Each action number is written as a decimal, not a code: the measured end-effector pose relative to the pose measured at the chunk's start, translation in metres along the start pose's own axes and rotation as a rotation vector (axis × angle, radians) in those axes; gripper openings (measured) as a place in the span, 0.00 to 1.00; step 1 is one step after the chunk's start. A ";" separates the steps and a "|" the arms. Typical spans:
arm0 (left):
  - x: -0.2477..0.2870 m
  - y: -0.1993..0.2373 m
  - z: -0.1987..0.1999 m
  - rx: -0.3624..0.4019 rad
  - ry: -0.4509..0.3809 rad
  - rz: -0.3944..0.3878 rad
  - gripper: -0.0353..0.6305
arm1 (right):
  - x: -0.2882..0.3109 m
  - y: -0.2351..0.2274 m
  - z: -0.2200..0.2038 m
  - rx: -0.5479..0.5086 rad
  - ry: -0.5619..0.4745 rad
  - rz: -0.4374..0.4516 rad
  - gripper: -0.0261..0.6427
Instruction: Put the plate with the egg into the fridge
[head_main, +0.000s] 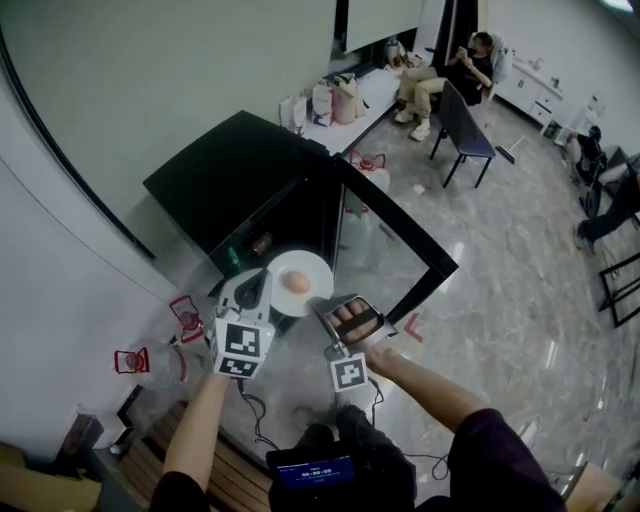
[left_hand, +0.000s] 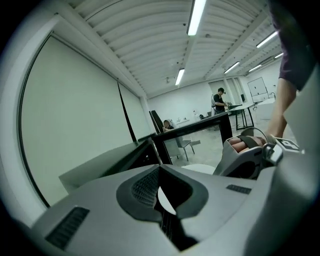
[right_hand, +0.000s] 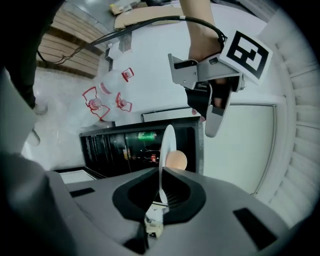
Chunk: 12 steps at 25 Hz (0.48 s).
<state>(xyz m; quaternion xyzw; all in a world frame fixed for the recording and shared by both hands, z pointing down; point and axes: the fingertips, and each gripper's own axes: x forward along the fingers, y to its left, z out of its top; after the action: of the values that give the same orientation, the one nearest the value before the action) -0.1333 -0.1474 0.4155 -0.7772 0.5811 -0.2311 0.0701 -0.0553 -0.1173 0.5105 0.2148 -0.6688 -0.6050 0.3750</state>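
A white plate (head_main: 300, 283) with a brown egg (head_main: 297, 283) on it hangs in front of the open black fridge (head_main: 240, 170). My right gripper (head_main: 324, 300) is shut on the plate's near rim. In the right gripper view the plate (right_hand: 167, 150) stands edge-on in the jaws, with the egg (right_hand: 176, 160) just beyond them. My left gripper (head_main: 256, 288) is by the plate's left edge, its jaws together. It sits apart from the rim in the right gripper view (right_hand: 214, 127). The left gripper view has the plate (left_hand: 200, 169) past its tips (left_hand: 160, 172).
The fridge's glass door (head_main: 400, 240) swings open to the right; shelves with a green item (right_hand: 142, 135) show inside. Clear bottles with red labels (head_main: 185, 315) lie on the floor at the left. A chair (head_main: 465, 130) and a seated person (head_main: 440, 75) are far back.
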 end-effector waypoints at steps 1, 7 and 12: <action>0.003 -0.008 -0.017 -0.021 0.012 0.006 0.06 | 0.001 0.018 -0.001 0.007 -0.002 0.021 0.07; 0.025 -0.051 -0.126 -0.186 0.081 0.038 0.06 | 0.029 0.136 -0.007 0.004 -0.013 0.115 0.07; 0.062 -0.086 -0.213 -0.255 0.104 0.053 0.06 | 0.089 0.235 -0.017 -0.053 -0.037 0.149 0.07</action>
<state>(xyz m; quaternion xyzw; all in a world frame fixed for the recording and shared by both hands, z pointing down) -0.1387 -0.1444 0.6534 -0.7511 0.6290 -0.1932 -0.0533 -0.0592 -0.1526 0.7602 0.1431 -0.6734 -0.5968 0.4122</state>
